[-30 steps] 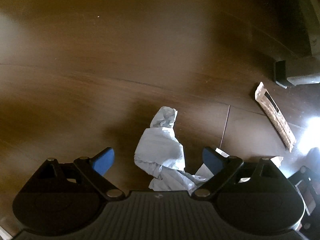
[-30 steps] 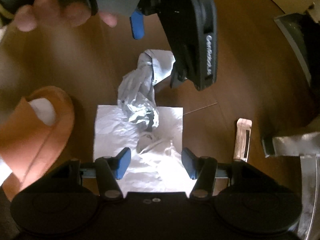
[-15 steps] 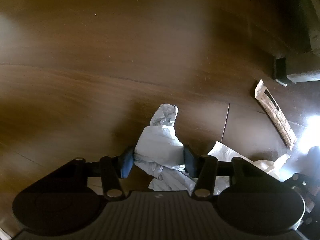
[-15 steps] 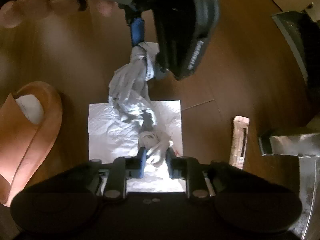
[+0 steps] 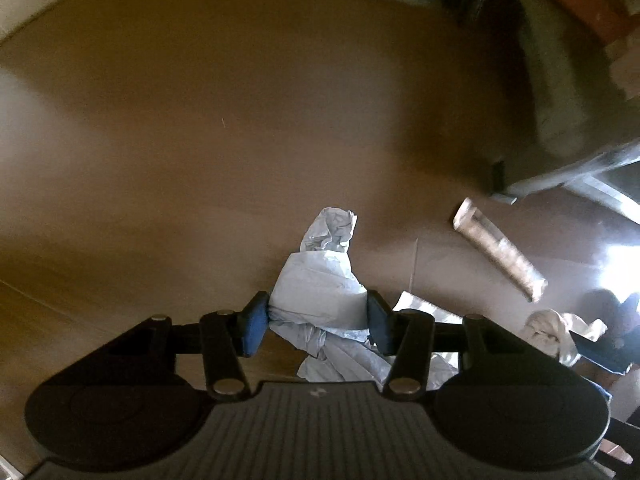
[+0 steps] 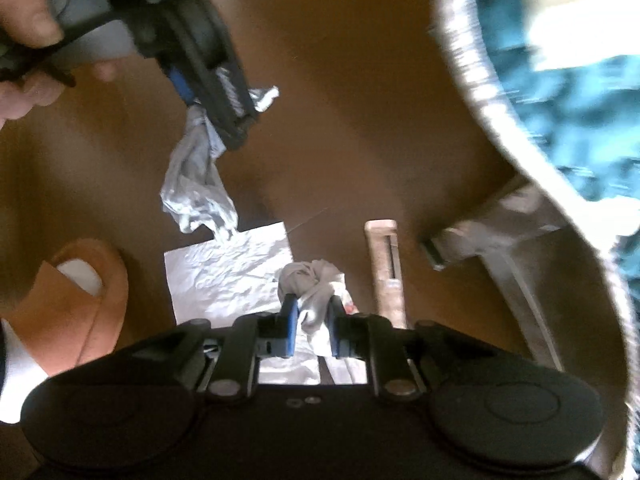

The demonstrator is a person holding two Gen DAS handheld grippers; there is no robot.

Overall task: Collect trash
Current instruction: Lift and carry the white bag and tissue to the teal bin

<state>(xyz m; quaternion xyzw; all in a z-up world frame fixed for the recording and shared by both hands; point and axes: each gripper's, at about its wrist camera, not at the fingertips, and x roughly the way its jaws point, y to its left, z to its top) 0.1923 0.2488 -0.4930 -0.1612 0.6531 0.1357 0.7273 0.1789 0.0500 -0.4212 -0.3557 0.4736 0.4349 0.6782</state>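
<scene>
My left gripper [image 5: 316, 322] is shut on a crumpled pale blue-grey paper wad [image 5: 320, 284] and holds it above the brown wooden floor; in the right wrist view the same wad [image 6: 196, 184] hangs from the left gripper [image 6: 208, 100]. My right gripper [image 6: 312, 330] is shut on a small crumpled white tissue [image 6: 316, 288], lifted just above a flat white paper sheet [image 6: 232, 264] on the floor. A tan cardboard strip [image 6: 386, 268] lies to the right; it also shows in the left wrist view [image 5: 500, 254].
An orange slipper with a white-socked foot [image 6: 80, 304] stands at the left. A metal furniture leg [image 6: 480, 240] and a blurred teal and white fabric with a grey rim [image 6: 560, 80] are at the right. Furniture [image 5: 560, 100] stands at the far right.
Both grippers have risen from the floor with their loads. The blue-grey wad has come off the white sheet, and the views have tilted up, showing the furniture and fabric.
</scene>
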